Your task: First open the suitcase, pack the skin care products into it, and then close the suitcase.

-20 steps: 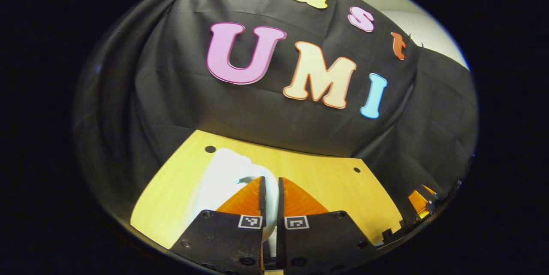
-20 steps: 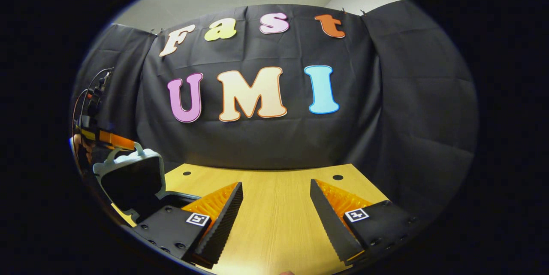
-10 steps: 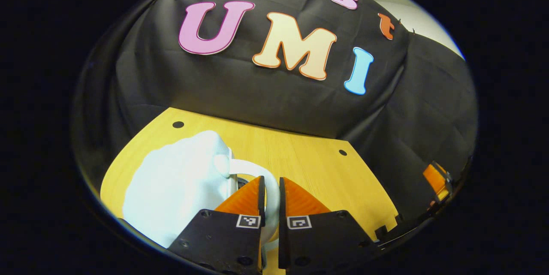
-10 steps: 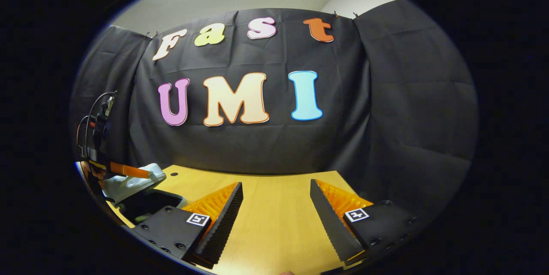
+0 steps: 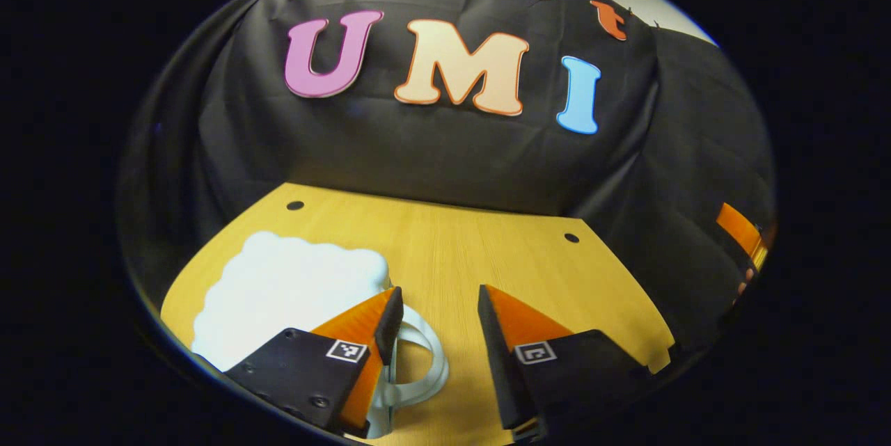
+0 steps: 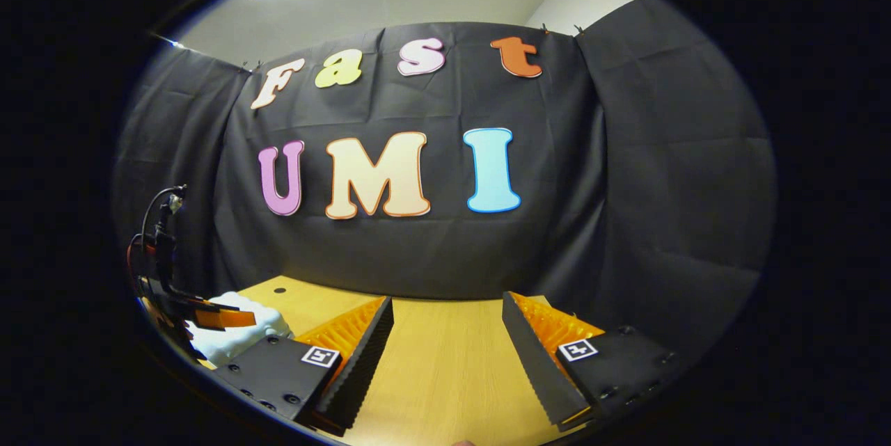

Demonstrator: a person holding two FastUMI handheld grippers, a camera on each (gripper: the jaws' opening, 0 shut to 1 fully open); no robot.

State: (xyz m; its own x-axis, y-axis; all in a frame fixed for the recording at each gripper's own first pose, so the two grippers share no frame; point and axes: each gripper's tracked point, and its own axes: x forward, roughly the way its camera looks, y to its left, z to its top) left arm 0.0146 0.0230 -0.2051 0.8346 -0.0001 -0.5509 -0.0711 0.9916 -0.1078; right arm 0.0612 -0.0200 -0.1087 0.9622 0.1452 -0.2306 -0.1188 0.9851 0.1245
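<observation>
Presently the suitcase (image 5: 285,293) lies flat and shut on the tabletop (image 5: 487,251), at its left side near the front. It is a small white case with a scalloped outline and a looped handle (image 5: 421,355) at the near edge. The left hand-held gripper (image 5: 435,321) hangs over that handle with its fingers apart; the left finger sits above the handle's root, but whether it touches cannot be told, and nothing is clamped. The right hand-held gripper (image 6: 445,335) is likewise spread wide over bare tabletop, well apart from the case.

Handling, as judged: the shell looks rigid and smooth, likely light for its size, so the fingers could slip on the lid's face. The handle loop is the one sound place to take hold; it is thin and probably somewhat flexible, and needs a square grip.

Between views: the left gripper view gives the lid's top, outline and handle at close range. The right gripper view shows the case (image 6: 237,331) from the side, low and level, with the other gripper (image 6: 223,319) above it and its cables rising behind.
</observation>
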